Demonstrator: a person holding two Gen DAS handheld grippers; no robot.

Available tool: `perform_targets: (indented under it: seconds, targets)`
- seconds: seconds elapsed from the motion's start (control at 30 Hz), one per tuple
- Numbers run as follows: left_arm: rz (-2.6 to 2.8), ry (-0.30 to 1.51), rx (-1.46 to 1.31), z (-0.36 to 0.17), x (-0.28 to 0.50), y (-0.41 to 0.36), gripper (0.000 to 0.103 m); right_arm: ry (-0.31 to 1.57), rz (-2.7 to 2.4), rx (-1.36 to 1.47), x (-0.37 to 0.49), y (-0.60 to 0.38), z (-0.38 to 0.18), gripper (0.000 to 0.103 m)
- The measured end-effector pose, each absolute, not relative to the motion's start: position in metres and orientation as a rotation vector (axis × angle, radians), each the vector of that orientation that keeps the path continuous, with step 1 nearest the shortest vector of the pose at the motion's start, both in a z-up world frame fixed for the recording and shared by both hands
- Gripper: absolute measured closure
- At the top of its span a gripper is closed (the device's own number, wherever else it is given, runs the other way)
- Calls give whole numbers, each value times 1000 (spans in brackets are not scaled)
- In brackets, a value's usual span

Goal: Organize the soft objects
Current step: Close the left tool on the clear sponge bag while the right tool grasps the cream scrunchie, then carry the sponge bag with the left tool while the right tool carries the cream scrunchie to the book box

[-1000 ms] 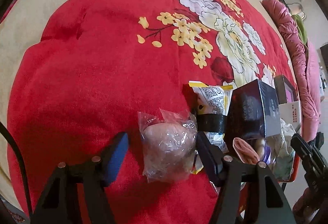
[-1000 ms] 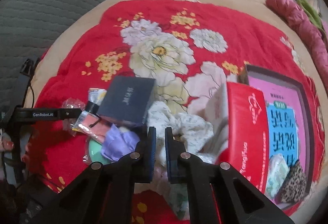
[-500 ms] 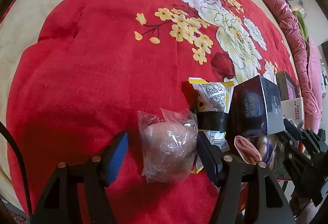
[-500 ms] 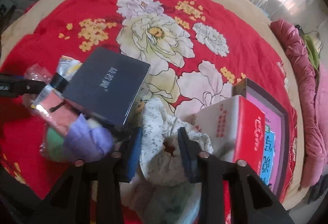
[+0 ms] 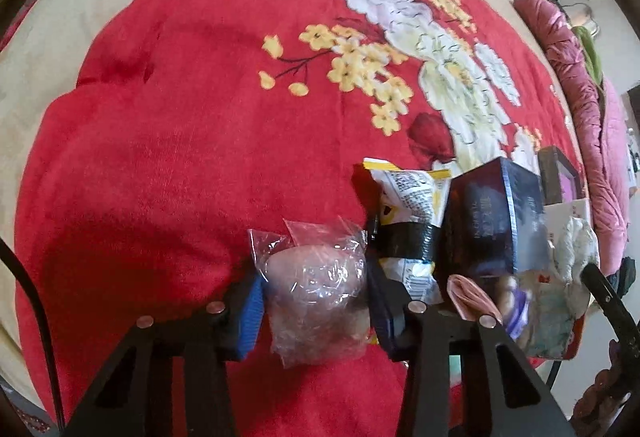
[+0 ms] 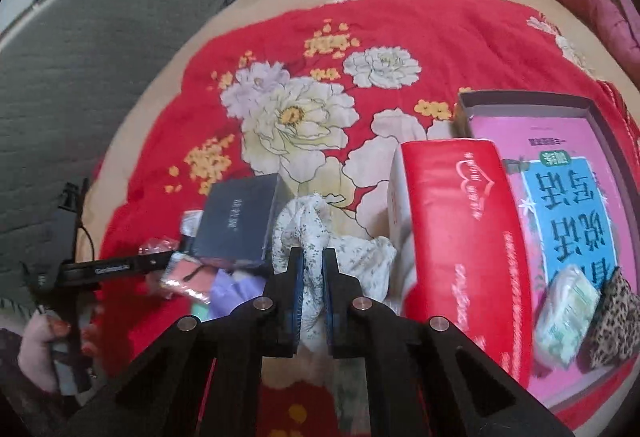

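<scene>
Left gripper [image 5: 314, 301] closed on bagged item [image 5: 316, 293] — tilted steeply (downward).

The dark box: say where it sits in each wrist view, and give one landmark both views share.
Left wrist: the dark box stands right of centre, just right of the yellow snack packet.
Right wrist: it lies left of centre, left of the floral cloth that the right gripper pinches.
Shared landmark: the big white peony on the red blanket.

Open red blanket [image 5: 180, 157] leftward; dark box [image 5: 492, 221] and red carton [image 6: 460, 237] crowding right.
</scene>
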State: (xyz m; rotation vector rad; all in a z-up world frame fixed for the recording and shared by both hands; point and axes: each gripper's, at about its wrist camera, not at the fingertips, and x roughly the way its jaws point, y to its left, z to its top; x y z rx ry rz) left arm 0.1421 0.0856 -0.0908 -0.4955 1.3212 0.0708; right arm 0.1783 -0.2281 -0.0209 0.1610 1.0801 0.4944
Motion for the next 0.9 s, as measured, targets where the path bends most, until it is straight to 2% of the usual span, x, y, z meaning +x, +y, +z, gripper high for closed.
perform_targets:
  seconds: [0.47, 0.9]
  targets:
    - [89, 1209, -452, -30, 110, 83, 57, 965, 533, 187, 146, -237, 33, 94]
    - [-14, 1118, -342, 37, 102, 20, 57, 865, 518, 203, 119, -259, 72, 94]
